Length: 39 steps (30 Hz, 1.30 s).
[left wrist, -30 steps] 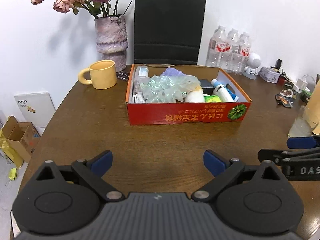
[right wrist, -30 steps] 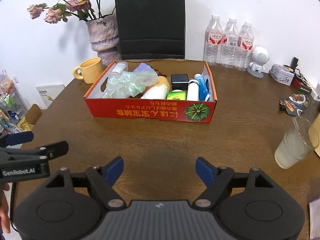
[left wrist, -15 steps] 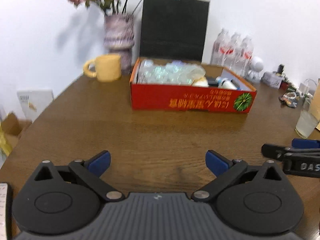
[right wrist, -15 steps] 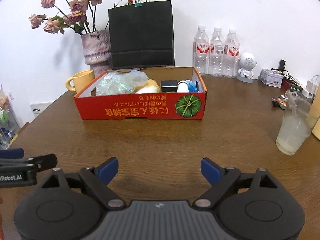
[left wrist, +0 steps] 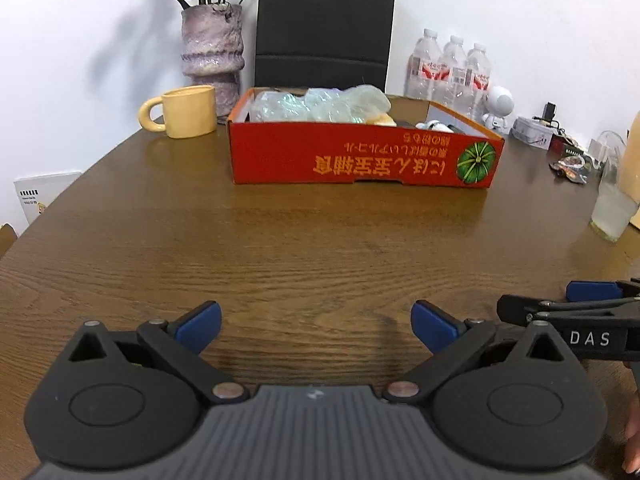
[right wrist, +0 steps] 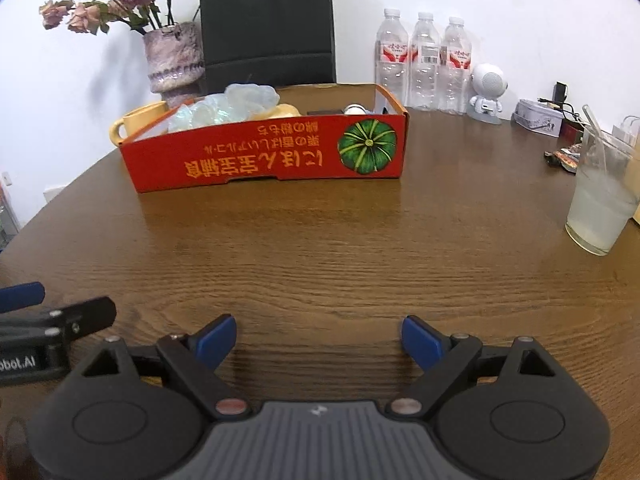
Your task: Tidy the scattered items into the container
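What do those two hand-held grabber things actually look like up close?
Each is matte black plastic with a ribbed grey centre and two round discs at the sides. The left gripper and right gripper both end in blue pads on angled black links with silvery pivot pins. White lettering shows on their sides: "DAS" on the right one, "obot.AI" on the left one.

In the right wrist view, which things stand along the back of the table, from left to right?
Vase → black bag → three water bottles → white robot figure → tin.

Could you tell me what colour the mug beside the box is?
Pale yellow mug; clearest in the left wrist view.
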Each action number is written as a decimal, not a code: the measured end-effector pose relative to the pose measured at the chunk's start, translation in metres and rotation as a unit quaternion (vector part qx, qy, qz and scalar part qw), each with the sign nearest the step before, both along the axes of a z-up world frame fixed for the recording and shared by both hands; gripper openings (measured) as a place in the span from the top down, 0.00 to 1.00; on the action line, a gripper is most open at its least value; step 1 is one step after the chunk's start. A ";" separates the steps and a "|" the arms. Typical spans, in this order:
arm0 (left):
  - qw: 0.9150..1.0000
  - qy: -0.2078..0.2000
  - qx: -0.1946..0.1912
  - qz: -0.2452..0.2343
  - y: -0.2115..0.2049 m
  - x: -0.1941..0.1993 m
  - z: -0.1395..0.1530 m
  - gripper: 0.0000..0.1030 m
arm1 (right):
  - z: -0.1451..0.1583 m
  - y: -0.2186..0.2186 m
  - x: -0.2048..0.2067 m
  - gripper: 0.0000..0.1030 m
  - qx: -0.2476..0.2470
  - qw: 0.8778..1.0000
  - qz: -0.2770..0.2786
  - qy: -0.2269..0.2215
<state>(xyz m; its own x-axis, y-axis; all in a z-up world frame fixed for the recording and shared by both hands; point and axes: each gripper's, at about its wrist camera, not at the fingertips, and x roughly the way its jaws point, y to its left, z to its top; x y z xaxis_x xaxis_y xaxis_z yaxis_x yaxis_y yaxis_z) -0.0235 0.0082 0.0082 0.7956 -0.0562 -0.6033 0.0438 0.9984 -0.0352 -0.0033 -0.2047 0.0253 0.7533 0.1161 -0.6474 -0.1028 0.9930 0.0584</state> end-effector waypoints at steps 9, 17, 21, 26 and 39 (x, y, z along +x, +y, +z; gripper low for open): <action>1.000 0.011 0.004 -0.009 -0.005 0.005 -0.008 0.00 | -0.005 0.003 0.000 0.01 -0.015 1.000 -0.003 -0.007; 0.999 0.022 0.028 -0.013 -0.013 0.009 -0.011 0.00 | -0.006 0.003 0.002 0.00 -0.020 1.000 -0.008 -0.008; 0.999 0.024 0.027 -0.014 -0.013 0.009 -0.011 0.00 | -0.006 0.003 0.002 0.00 -0.020 1.000 -0.010 -0.008; 0.999 0.024 0.027 -0.014 -0.013 0.010 -0.011 0.00 | -0.006 0.003 0.002 0.00 -0.020 1.000 -0.010 -0.008; 0.999 0.024 0.025 -0.011 -0.014 0.010 -0.011 0.00 | -0.006 0.003 0.002 0.00 -0.020 1.000 -0.011 -0.008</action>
